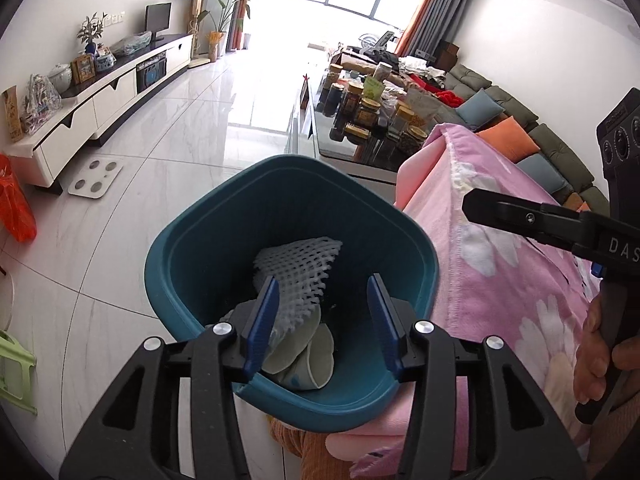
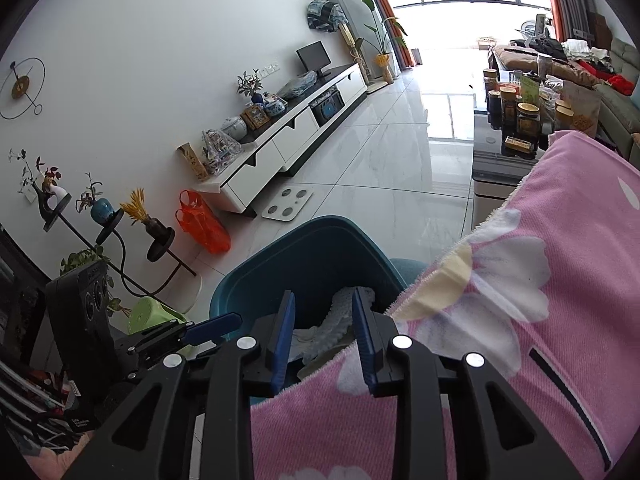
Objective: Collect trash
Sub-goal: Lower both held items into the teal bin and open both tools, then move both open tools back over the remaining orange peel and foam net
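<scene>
Left tool [image 1: 322, 288] parted and empty above teal bin [image 1: 188, 264], foam net [image 1: 298, 272] inside, right tool [image 2: 322, 306] parted, empty

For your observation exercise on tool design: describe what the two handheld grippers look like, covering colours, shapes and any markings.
Both the left gripper and the right gripper have black, angular plastic frames with cut-out openings, silver round bolt heads at the pivots, and two flat blue pads with ribbed inner faces. In the left wrist view, the right gripper's black side bears white letters "DAS". No cables or sleeves are visible.
</scene>
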`<state>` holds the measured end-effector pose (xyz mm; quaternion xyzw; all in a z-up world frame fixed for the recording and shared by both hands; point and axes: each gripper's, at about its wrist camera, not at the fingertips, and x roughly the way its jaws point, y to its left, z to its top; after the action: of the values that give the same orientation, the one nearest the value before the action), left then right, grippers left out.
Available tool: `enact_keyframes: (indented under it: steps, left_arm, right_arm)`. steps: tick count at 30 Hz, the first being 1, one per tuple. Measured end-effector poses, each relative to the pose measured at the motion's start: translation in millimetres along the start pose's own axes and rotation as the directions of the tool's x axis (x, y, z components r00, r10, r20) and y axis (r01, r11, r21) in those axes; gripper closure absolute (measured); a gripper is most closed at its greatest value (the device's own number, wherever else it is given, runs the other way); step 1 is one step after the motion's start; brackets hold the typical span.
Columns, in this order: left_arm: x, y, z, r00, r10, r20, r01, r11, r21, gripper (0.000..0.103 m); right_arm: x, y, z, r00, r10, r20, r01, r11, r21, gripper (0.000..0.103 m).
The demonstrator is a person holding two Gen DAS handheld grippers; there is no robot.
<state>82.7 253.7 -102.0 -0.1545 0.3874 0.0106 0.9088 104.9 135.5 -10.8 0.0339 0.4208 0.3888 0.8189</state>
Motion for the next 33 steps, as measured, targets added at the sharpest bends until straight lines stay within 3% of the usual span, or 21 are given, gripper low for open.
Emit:
enact_keyframes:
  steps: [6, 11, 16, 23, 29, 33]
  left_arm:
    - [-39.2, -35.9, -2.6, 0.994, -0.084, 0.076, 0.076, 0.992, 0.102, 0.05]
    - [-52.2, -85.7, -9.9, 0.979, -0.193, 0.072, 0.175, 0.963, 0.204, 0.047]
    - [-48.3, -148.6, -24.0, 0.955, -0.297, 0.01, 0.28, 0.911, 0.302, 0.046]
    - [-34.6, -236.4, -48.8, 0.905, -0.413, -0.107, 0.419, 0.816, 0.399, 0.046]
    - [-19.7, -296.2, -68.7, 0.866, -0.456, -0.207, 0.499, 0.747, 0.44, 0.046]
    - [-9.0, -322.9, -76.7, 0.843, -0.474, -0.255, 0.537, 0.716, 0.446, 0.045]
  right_arm:
    - [-52.0, -8.2, -16.8, 0.997, -0.005, 0.073, 0.006, 1.0, -0.01, 0.068]
    - [-101.2, -31.4, -37.7, 0.989, -0.06, 0.138, 0.055, 0.998, 0.038, 0.065]
    - [-150.7, -63.2, -63.4, 0.966, -0.169, 0.195, 0.149, 0.982, 0.115, 0.064]
    - [-210.9, -120.7, -103.7, 0.911, -0.333, 0.242, 0.258, 0.92, 0.294, 0.061]
    - [-243.6, -164.7, -138.4, 0.868, -0.435, 0.238, 0.31, 0.851, 0.424, 0.061]
    - [-253.0, -185.0, -153.8, 0.854, -0.468, 0.227, 0.319, 0.816, 0.482, 0.057]
